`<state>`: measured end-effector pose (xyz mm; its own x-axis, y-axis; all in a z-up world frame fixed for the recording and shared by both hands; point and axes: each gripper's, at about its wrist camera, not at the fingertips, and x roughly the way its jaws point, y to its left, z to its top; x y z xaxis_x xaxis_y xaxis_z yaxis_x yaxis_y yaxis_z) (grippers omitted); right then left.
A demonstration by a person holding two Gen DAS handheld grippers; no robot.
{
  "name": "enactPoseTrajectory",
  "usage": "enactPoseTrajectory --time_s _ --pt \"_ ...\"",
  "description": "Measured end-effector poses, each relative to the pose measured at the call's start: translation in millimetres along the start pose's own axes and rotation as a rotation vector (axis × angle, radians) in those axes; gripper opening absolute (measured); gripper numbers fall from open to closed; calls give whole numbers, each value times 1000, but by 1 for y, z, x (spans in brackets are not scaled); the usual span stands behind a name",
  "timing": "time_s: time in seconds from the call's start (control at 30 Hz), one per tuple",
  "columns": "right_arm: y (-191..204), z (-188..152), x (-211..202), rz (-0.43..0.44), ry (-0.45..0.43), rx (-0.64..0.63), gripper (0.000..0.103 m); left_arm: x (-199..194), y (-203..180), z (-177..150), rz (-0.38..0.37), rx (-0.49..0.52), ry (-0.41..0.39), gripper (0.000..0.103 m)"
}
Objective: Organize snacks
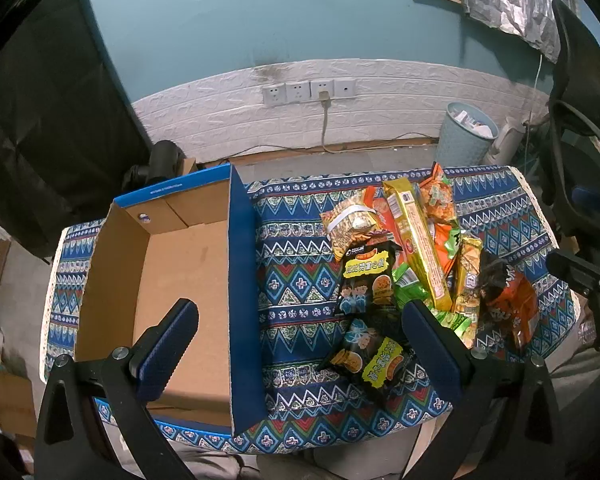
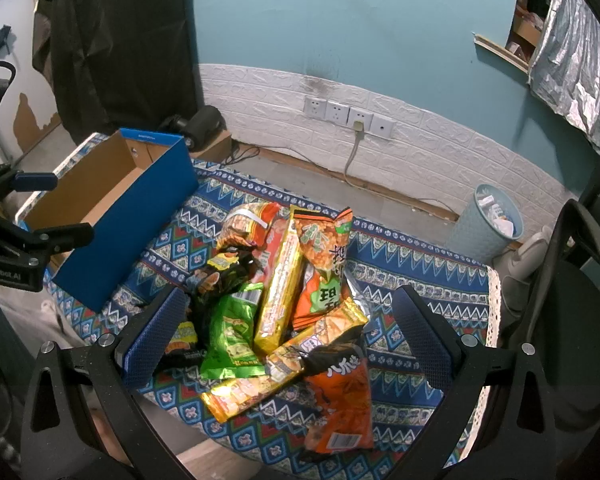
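1. Teal wall above a white brick-pattern panel backed the scene, with a row of wall sockets (image 1: 309, 91) and a cable hanging from one of them.
2. A table (image 1: 300, 280) under a blue patterned cloth carried an open cardboard box (image 1: 180, 280) with blue outer walls on its left part and a pile of snacks (image 1: 412, 264) on its right part, box and pile apart.
3. The left gripper (image 1: 300, 336) hung over the near edge with its jaws wide and nothing between them; one finger lay over the box floor, the other over the near end of the pile.
4. Only the left wrist view looked straight down into the box, which held nothing, and showed two black packets (image 1: 366, 280) nearest the box.
5. The right gripper (image 2: 296, 328) hovered over the pile, jaws wide, holding nothing.
6. Only the right wrist view showed the near side of the pile clearly: a green packet (image 2: 232, 332), a long yellow pack (image 2: 278, 288) and an orange bag (image 2: 340, 396) closest to the camera.
7. A pale blue waste bin (image 2: 486, 224) stood on the floor beyond the table's right end, and a black office chair (image 1: 580, 120) beside it.
8. Crinkled silver foil (image 2: 568, 68) hung at the upper right of the wall.
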<state>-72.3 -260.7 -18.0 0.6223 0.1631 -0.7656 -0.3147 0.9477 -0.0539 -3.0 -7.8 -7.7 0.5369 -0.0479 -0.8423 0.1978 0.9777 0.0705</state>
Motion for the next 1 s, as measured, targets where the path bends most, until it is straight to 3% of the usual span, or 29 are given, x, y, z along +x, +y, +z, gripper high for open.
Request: enactPoseTrajectory --time_s 0.53,1.0 --pt "-1 -1 0 0 4 -1 101 6 -2 -1 17 13 -10 103" --pt "-34 -21 22 -39 88 41 101 54 -16 -10 63 13 99 103"
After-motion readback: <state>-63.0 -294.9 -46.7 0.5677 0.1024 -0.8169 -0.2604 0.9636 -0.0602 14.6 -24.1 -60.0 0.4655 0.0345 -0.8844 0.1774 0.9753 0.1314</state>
